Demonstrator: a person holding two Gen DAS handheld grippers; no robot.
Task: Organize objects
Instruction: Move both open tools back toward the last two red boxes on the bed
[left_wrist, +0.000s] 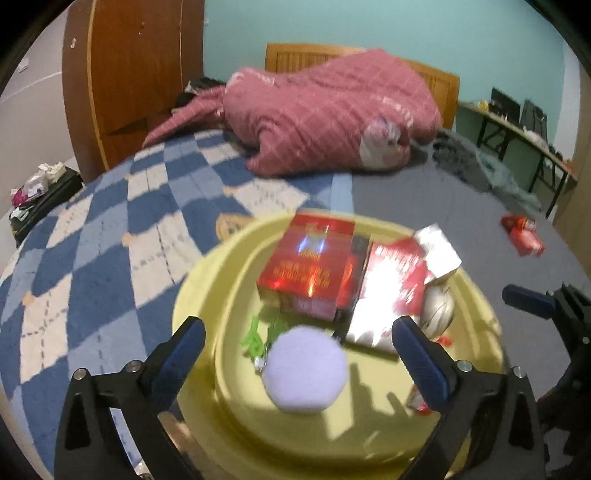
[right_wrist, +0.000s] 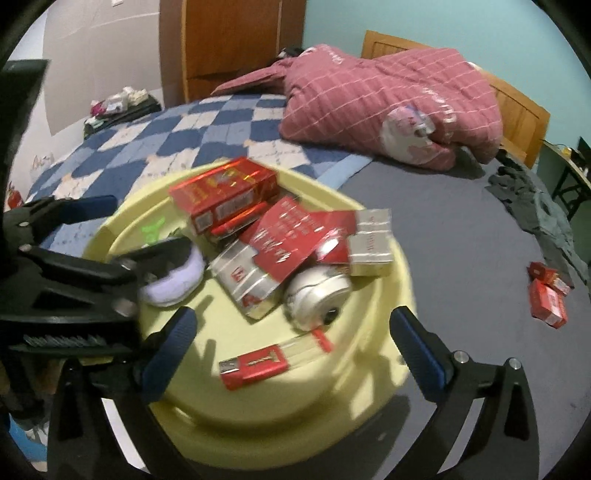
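Several small objects are being kept together in one yellow basin (right_wrist: 388, 295), which is occupying the lower centre of both views; gathering loose items into a single walled container is judged to be the purpose. A large red carton (right_wrist: 225, 192) is lying toward the basin's upper edge. A red-and-silver pack (right_wrist: 255, 280) is being leaned on by a flat red packet (right_wrist: 291, 236). A silver box (right_wrist: 371, 243) is resting at the right side, touching the pile. A round silver object (right_wrist: 317, 291) is sitting just below the packs. A small red lighter-like item (right_wrist: 255, 367) is lying apart on the bare floor of the basin, lower centre. A white puff (left_wrist: 304, 369) is sitting in the lower middle of the left wrist view, beside something green (left_wrist: 255, 332) too blurred to name.

The left gripper (left_wrist: 299, 343) is being held above the puff with jaws spread wide, nothing clamped. The right gripper (right_wrist: 291, 332) is likewise being held spread wide over the basin, gripping nothing.

Two small red packs (right_wrist: 546, 295) are lying on the grey sheet (right_wrist: 461, 240) at right of frame, well apart from the basin, and are judged not yet collected. The basin is being supported by a bed, partly covered by a blue checked blanket (right_wrist: 166, 147). A pink quilt (right_wrist: 388, 99) is bunched at upper centre. A wooden wardrobe (left_wrist: 140, 74) and teal wall (left_wrist: 406, 29) are standing behind.
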